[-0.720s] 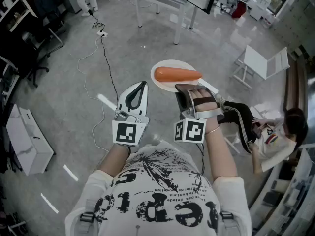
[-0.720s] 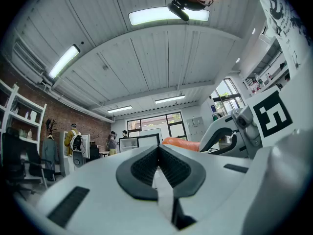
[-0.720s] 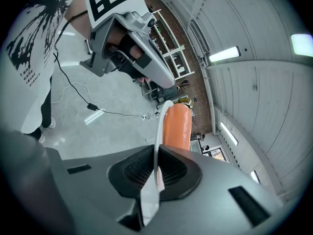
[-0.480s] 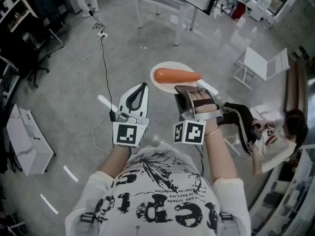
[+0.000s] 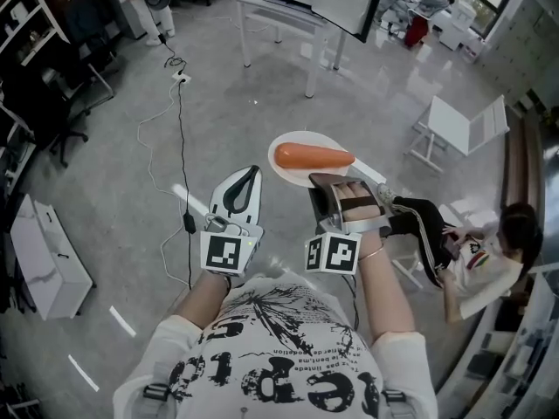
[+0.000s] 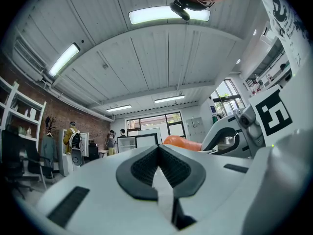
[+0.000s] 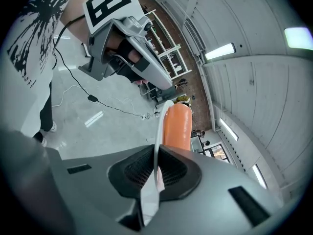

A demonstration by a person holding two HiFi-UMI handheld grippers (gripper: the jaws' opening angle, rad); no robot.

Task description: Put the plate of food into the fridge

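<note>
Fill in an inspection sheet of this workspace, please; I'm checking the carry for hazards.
Surface: grey floor; no worktop under the grippers.
Job's things: white plate held in the air, with a carrot lying on it.
Clutter: white box on the floor at the left.
Grippers: right gripper shut on the plate's rim; left gripper shut, nothing between its jaws.
Cables: black cable trails across the floor, ahead and left.
Surroundings: white table, white chair, seated person at the right.
</note>
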